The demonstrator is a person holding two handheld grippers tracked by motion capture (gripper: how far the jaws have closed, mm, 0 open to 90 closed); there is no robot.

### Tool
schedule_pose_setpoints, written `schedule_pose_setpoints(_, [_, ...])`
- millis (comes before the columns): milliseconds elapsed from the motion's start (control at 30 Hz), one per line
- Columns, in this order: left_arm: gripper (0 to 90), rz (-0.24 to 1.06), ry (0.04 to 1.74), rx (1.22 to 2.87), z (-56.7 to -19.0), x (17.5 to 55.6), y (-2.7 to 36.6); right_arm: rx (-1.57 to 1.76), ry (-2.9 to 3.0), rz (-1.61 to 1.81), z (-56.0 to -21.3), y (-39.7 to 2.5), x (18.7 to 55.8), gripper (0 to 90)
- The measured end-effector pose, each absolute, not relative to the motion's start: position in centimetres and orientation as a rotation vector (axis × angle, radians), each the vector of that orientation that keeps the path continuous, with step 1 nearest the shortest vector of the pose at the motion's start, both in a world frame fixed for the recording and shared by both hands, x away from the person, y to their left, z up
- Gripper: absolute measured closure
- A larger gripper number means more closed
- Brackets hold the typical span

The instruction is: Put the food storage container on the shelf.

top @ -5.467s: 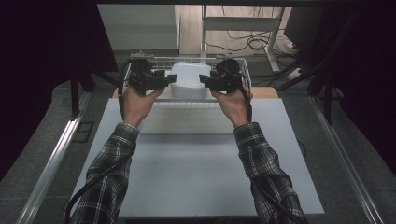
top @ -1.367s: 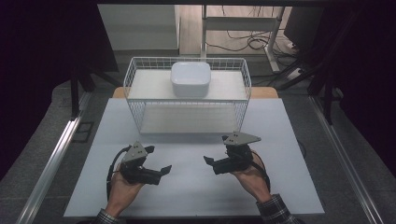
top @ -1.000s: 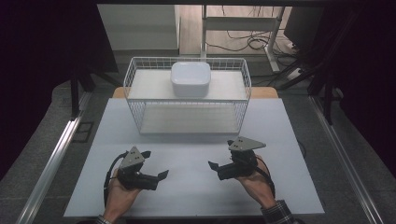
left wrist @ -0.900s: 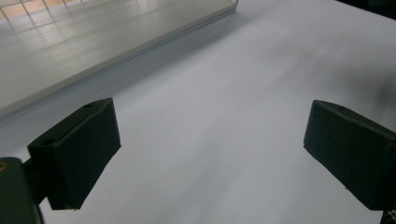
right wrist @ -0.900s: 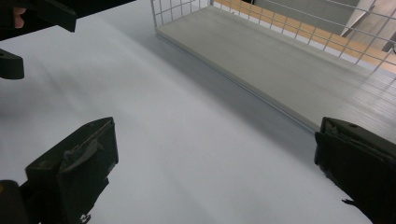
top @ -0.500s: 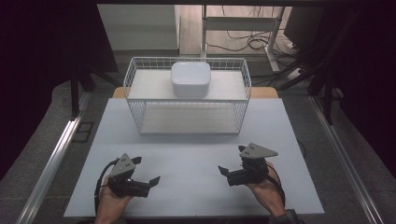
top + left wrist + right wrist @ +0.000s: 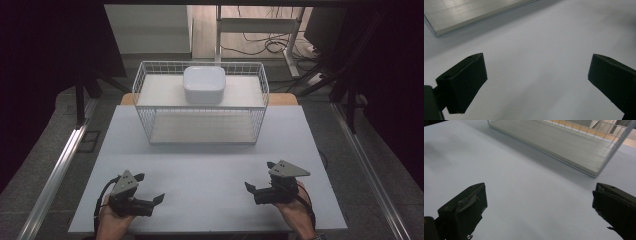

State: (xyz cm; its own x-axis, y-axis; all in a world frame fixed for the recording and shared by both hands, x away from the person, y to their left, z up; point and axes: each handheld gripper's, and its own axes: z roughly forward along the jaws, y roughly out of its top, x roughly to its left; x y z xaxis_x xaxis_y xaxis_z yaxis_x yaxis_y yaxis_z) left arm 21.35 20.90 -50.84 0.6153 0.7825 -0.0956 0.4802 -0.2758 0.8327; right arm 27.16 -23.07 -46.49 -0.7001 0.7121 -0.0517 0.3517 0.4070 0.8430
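High view: I hold the left tool (image 7: 150, 196) and right tool (image 7: 257, 186) released, well short of the wire basket (image 7: 260, 112) carrying the white bowl (image 7: 204, 84). A careless reach could snag the wires and tip it.

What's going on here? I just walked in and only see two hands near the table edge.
A person holds a two-jaw gripper in each hand, low over the near part of the white table. The left gripper and the right gripper are both open and hold nothing. Farther back stands a white wire basket, with a white bowl resting upside down on its upper shelf. Neither gripper touches the basket or the bowl.
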Motion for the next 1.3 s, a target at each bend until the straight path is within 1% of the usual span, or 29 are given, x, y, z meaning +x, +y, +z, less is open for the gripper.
schedule_pose_setpoints(300, [2.2,0.448,1.029,1.944,-51.5,20.9,21.6,0.964,2.242,1.180,-47.7,-24.8,26.6,0.0])
schedule_pose_setpoints(533, [2.4,0.426,1.052,1.934,-52.0,20.8,22.0,1.007,2.246,1.154,-48.6,-25.8,26.6,0.0])
schedule_pose_setpoints(700, [2.2,0.414,1.050,1.967,-52.3,21.0,21.5,1.039,2.251,1.141,-49.2,-26.3,26.6,0.0])
schedule_pose_setpoints(1000, [1.9,0.382,1.082,2.074,-53.3,21.6,20.6,1.065,2.300,1.101,-50.1,-26.4,26.8,0.0])
schedule_pose_setpoints(1300, [1.8,0.337,1.135,2.089,-53.9,22.1,20.8,1.101,2.358,1.051,-50.9,-26.3,27.2,0.0])
